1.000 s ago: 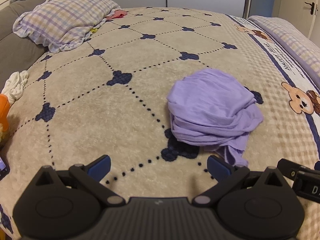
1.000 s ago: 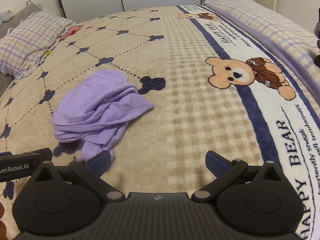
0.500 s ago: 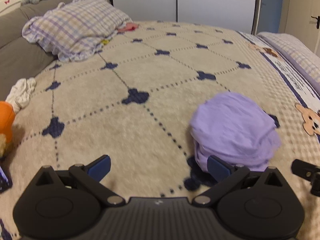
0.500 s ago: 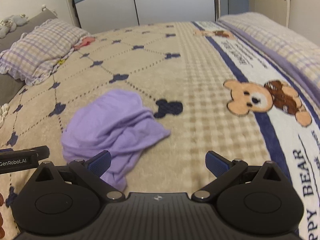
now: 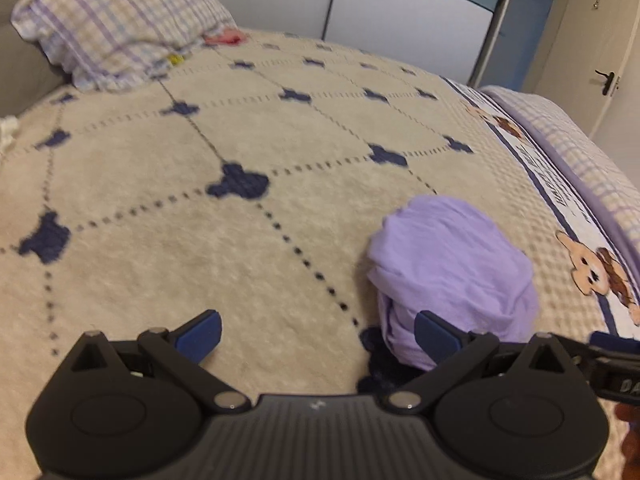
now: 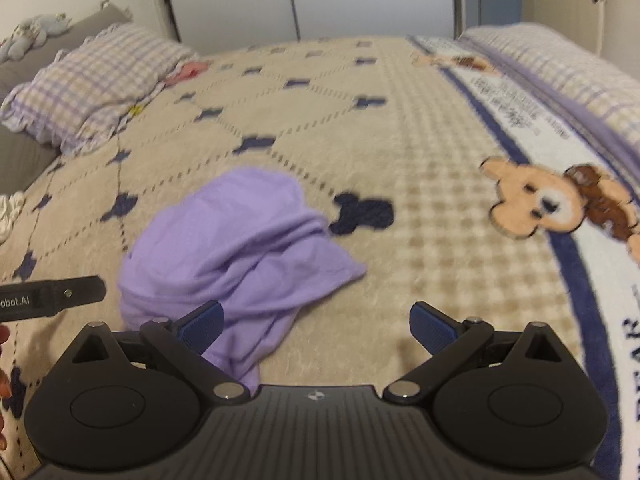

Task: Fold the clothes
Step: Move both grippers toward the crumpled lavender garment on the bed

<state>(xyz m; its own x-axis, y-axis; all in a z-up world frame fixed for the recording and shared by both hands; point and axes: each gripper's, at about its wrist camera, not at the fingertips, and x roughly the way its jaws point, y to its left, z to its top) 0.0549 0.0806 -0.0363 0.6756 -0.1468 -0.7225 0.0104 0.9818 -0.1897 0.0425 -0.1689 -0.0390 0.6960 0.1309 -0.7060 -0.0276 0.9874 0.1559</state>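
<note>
Both your grippers gape wide, holding nothing: the crumpled purple garment (image 5: 452, 268) lies mid-blanket (image 5: 240, 240), ahead of left gripper (image 5: 318, 334) and right gripper (image 6: 316, 326).

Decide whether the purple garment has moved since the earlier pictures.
No. In the right wrist view the purple garment still lies left of the same navy clover mark; only the camera moved.

Two low wrist views across the bed (image 5: 280, 240); both sharing the purple garment (image 6: 240, 248).
</note>
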